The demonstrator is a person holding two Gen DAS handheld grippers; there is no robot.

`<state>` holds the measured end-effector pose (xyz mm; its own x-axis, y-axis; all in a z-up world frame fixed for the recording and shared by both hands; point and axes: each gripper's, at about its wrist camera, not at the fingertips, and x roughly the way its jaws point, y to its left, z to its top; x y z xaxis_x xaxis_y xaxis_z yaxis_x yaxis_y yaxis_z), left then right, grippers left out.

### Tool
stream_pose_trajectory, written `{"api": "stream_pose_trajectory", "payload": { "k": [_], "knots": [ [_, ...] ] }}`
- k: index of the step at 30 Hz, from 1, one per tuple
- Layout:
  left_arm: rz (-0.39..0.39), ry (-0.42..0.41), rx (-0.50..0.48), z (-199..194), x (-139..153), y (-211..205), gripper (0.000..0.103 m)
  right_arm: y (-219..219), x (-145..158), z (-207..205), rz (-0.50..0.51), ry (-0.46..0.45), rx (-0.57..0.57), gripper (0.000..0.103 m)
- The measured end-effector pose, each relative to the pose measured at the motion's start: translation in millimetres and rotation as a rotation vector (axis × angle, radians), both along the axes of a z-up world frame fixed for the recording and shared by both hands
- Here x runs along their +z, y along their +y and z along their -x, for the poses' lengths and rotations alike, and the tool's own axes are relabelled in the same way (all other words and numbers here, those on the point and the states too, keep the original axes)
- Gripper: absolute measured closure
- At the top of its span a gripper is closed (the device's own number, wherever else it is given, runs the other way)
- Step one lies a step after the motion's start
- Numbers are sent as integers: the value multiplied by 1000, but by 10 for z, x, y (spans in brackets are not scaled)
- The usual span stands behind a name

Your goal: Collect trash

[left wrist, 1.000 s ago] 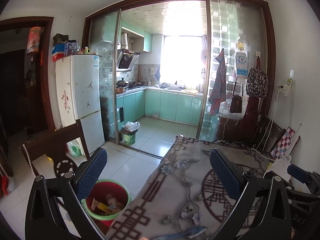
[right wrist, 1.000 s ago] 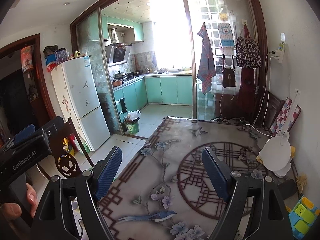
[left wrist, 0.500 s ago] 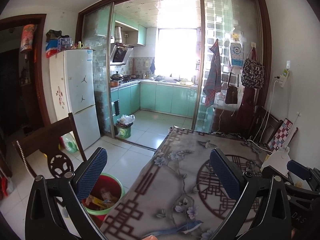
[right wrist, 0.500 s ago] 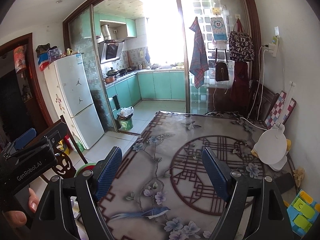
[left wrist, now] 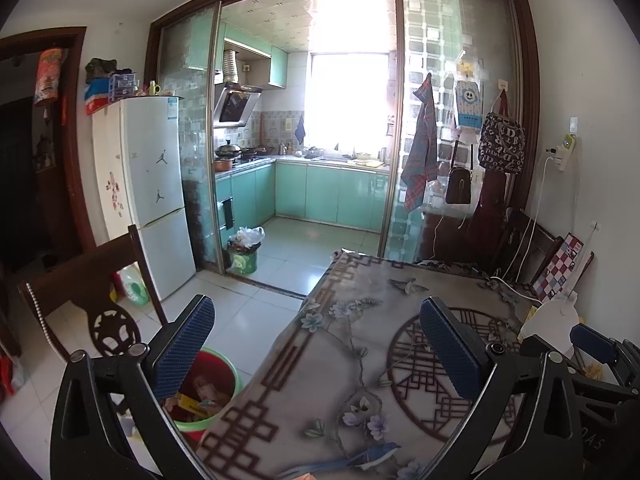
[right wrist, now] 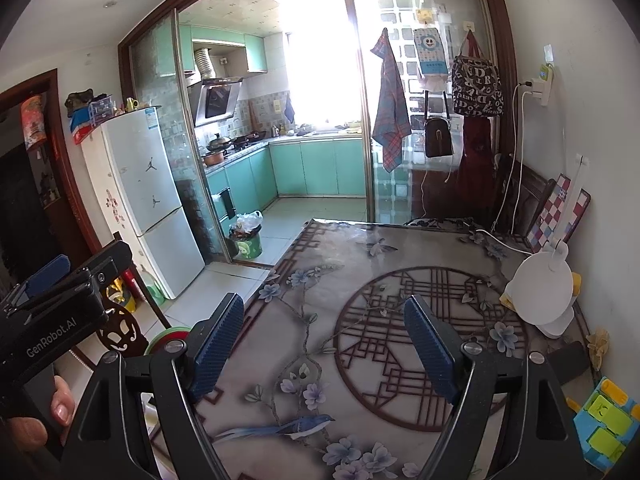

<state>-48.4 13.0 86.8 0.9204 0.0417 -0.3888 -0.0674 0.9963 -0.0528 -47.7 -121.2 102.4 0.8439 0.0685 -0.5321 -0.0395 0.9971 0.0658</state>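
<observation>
Two views, both tongs spread wide and empty.

Left wrist view. Left tongs [left wrist: 316, 344]: blue-padded fingers [left wrist: 184, 344] apart, gripping nothing, held above the near left edge of the desk [left wrist: 360, 364]. Desk: patterned cloth with flowers, lattice circle and a blue bird. Bin [left wrist: 200, 396]: green rim, red inside, on the floor just left of the desk, partly behind the left finger; trash such as paper packaging lies in it. Wooden chair [left wrist: 88, 292]: beside the bin, left. Second bin [left wrist: 244, 254]: green, with a white bag, at the kitchen doorway. Fridge [left wrist: 152, 184]: white, against the left wall. Right tongs: partly seen at the right edge.

Right wrist view. Right tongs [right wrist: 326, 348]: fingers apart, empty, over the desk [right wrist: 400, 292]. White lamp [right wrist: 540, 292]: at the desk's right edge. Coloured block toy [right wrist: 604, 420]: near right corner. Bin [right wrist: 168, 338]: only a strip of rim shows left of the desk. Left tongs [right wrist: 44, 276] and a hand [right wrist: 40, 412] holding them: at far left.
</observation>
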Motion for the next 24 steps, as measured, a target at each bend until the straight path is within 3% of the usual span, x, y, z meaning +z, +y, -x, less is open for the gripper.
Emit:
{"api": "stream_pose_trajectory", "payload": {
  "k": [24],
  "knots": [
    [-15,36,11,-157,-123,-52,0,-61,-96,-135,-4,14,-15,21]
  ]
}}
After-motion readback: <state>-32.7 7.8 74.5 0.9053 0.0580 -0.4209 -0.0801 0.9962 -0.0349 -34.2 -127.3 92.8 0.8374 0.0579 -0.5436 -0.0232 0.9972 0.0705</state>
